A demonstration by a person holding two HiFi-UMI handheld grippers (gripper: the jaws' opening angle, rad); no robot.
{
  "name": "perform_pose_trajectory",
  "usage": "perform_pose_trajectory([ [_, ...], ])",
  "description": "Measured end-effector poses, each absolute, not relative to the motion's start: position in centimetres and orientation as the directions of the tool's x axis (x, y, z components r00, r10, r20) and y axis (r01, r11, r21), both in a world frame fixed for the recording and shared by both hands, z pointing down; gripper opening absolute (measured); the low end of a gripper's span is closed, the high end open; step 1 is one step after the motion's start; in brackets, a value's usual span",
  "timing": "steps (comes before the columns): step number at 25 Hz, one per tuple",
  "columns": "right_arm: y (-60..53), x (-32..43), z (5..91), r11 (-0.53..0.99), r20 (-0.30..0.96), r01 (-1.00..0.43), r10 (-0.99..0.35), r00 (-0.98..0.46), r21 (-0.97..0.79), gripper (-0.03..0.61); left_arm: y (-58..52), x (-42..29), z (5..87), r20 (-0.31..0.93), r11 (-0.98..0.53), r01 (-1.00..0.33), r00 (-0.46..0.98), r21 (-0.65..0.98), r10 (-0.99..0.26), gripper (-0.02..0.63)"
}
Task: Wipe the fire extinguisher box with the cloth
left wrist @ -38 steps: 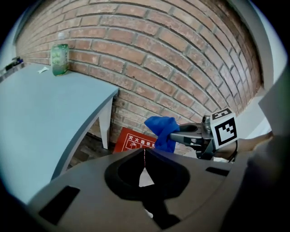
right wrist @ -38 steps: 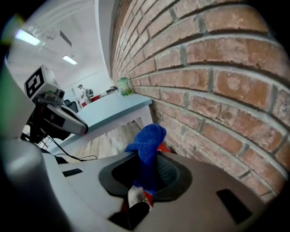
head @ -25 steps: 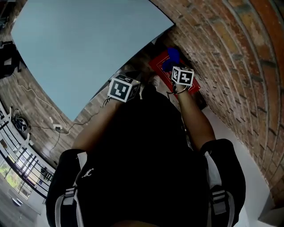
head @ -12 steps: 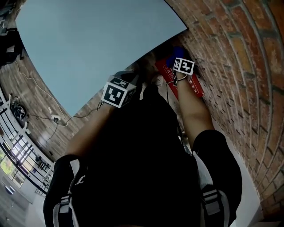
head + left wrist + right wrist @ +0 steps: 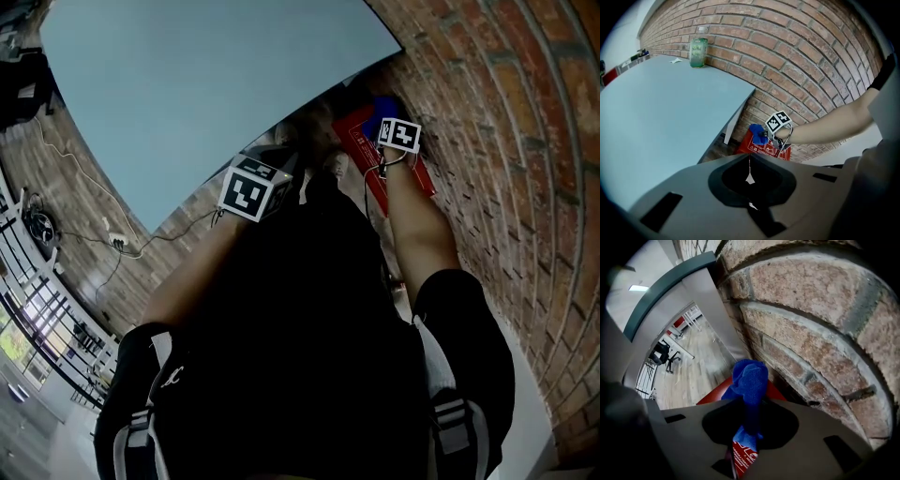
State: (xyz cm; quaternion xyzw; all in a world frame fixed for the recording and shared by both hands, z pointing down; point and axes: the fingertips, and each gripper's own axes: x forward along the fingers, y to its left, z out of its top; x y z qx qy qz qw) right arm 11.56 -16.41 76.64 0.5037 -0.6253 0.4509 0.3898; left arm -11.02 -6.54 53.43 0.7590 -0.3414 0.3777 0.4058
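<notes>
The red fire extinguisher box stands on the floor against the brick wall, under the table's corner. My right gripper is shut on a blue cloth, which bunches past the jaws and rests on the box's red top. In the left gripper view the cloth sits on the box beside the right gripper's marker cube. My left gripper is held back from the box, at knee height. Its jaws are shut with nothing between them.
A pale blue table overhangs the box, its leg just left of it. A green bottle stands at the table's far edge by the wall. A power strip with cables lies on the wooden floor to the left.
My right gripper has carried the cloth across the box top toward the brick wall. The left gripper has stayed about where it was.
</notes>
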Motion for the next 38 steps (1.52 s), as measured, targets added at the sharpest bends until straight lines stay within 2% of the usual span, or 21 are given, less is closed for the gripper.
perform_pose_trajectory([
  [17, -7.0, 20.3, 76.7, -0.047, 0.962, -0.989, -0.242, -0.124, -0.139, 0.083, -5.2, -5.8, 52.6, 0.842, -0.559, -0.751, 0.514, 0.351, -0.162, 0.011],
  [38, 0.1, 27.0, 77.1, -0.171, 0.970, -0.977, -0.226, -0.091, -0.131, 0.083, -5.0, 0.4, 52.2, 0.833, -0.664, -0.664, 0.542, 0.343, -0.111, 0.011],
])
